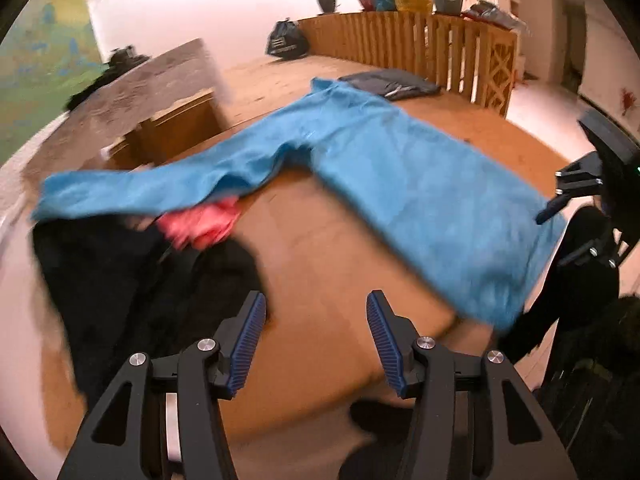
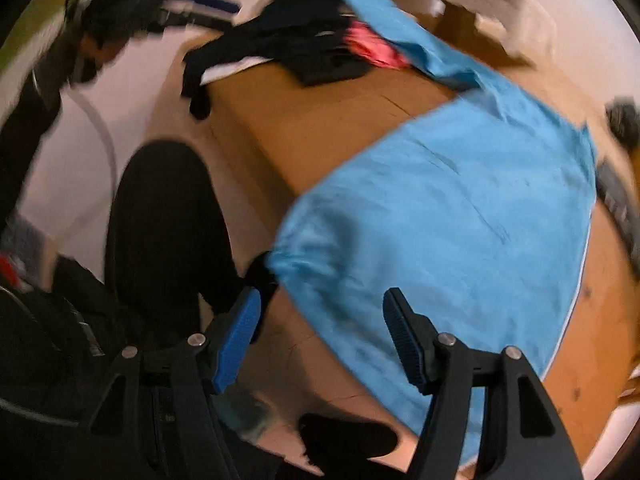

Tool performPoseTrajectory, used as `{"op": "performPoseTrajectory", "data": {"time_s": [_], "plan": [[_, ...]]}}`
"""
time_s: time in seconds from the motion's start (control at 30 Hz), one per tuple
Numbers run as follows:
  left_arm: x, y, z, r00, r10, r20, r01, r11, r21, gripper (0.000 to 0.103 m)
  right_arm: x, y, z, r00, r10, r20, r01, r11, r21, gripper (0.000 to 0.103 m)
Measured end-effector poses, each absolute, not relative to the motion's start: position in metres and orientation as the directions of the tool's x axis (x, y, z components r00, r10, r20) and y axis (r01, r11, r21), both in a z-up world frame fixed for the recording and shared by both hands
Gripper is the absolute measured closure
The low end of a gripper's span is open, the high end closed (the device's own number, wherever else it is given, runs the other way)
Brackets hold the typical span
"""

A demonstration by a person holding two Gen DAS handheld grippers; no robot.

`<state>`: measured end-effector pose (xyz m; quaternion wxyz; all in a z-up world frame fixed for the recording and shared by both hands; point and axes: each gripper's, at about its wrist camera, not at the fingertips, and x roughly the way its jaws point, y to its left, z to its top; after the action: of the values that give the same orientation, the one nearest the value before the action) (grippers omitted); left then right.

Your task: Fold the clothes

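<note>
Bright blue long-sleeved cloth garment [image 1: 384, 168]: lay spread across brown wooden tabletop [image 1: 320, 248], one sleeve over heap of black clothes [image 1: 132, 280] and pink cloth [image 1: 204, 224]. Left tongs [image 1: 316, 340]: wide open, empty. Right tongs [image 2: 322, 336]: wide open, empty, above garment's near edge.

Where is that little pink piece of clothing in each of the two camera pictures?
Left wrist view: the pink garment lies left of centre, tucked under the blue top's sleeve, beside the black clothes.
Right wrist view: pink garment near the top, right of centre, again at the sleeve's edge.
Shared landmark: the blue top spread on the table.
</note>
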<state>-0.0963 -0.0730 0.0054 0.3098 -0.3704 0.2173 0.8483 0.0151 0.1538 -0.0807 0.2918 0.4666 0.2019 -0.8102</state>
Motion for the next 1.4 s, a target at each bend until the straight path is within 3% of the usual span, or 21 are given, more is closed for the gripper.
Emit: {"op": "performPoseTrajectory", "data": {"time_s": [0.17, 0.3, 0.37, 0.4, 0.43, 0.63, 0.97, 1.2, 1.27, 1.33, 1.4], "plan": [[-0.077, -0.109, -0.003, -0.553, 0.342, -0.76, -0.649, -0.749, 0.135, 0.052, 0.035, 0.094, -0.113, -0.418, -0.18, -0.891, 0.717, -0.667, -0.202, 0.04], [-0.069, -0.115, -0.01, -0.555, 0.359, -0.75, -0.658, -0.742, 0.131, 0.052, 0.033, 0.069, -0.138, -0.514, -0.021, -0.858, 0.694, -0.598, -0.401, 0.04], [-0.064, -0.116, -0.012, -0.559, 0.365, -0.744, -0.663, -0.736, 0.137, 0.052, 0.024, 0.075, -0.141, -0.526, 0.019, -0.851, 0.672, -0.604, -0.429, 0.054], [-0.062, -0.117, -0.012, -0.561, 0.368, -0.742, -0.665, -0.734, 0.139, 0.052, 0.016, 0.08, -0.14, -0.492, 0.017, -0.87, 0.67, -0.632, -0.391, 0.08], [-0.06, -0.118, -0.013, -0.562, 0.371, -0.739, -0.668, -0.731, 0.14, 0.052, 0.005, 0.087, -0.137, -0.419, -0.018, -0.908, 0.67, -0.681, -0.296, 0.09], [-0.058, -0.113, -0.026, -0.523, 0.416, -0.744, -0.696, -0.713, 0.091, 0.052, -0.01, 0.124, -0.111, -0.366, -0.158, -0.917, 0.602, -0.791, -0.104, 0.097], [-0.053, -0.063, -0.055, -0.404, 0.44, -0.802, -0.782, -0.621, 0.053, 0.052, -0.035, 0.184, -0.066, -0.323, -0.39, -0.862, 0.445, -0.867, 0.225, 0.097], [-0.049, -0.034, -0.054, -0.374, 0.429, -0.822, -0.818, -0.571, 0.073, 0.052, -0.041, 0.164, -0.097, -0.163, -0.456, -0.875, 0.456, -0.821, 0.343, 0.094], [-0.052, -0.028, -0.051, -0.374, 0.421, -0.827, -0.821, -0.566, 0.083, 0.052, -0.044, 0.178, -0.087, -0.154, -0.533, -0.832, 0.442, -0.79, 0.425, 0.088], [-0.058, -0.019, -0.047, -0.367, 0.415, -0.833, -0.825, -0.558, 0.086, 0.052, -0.049, 0.197, -0.075, -0.159, -0.597, -0.786, 0.424, -0.761, 0.492, 0.065], [-0.065, -0.01, -0.043, -0.359, 0.409, -0.839, -0.83, -0.55, 0.088, 0.052, -0.058, 0.219, -0.062, -0.177, -0.644, -0.745, 0.401, -0.738, 0.543, 0.057]]}}
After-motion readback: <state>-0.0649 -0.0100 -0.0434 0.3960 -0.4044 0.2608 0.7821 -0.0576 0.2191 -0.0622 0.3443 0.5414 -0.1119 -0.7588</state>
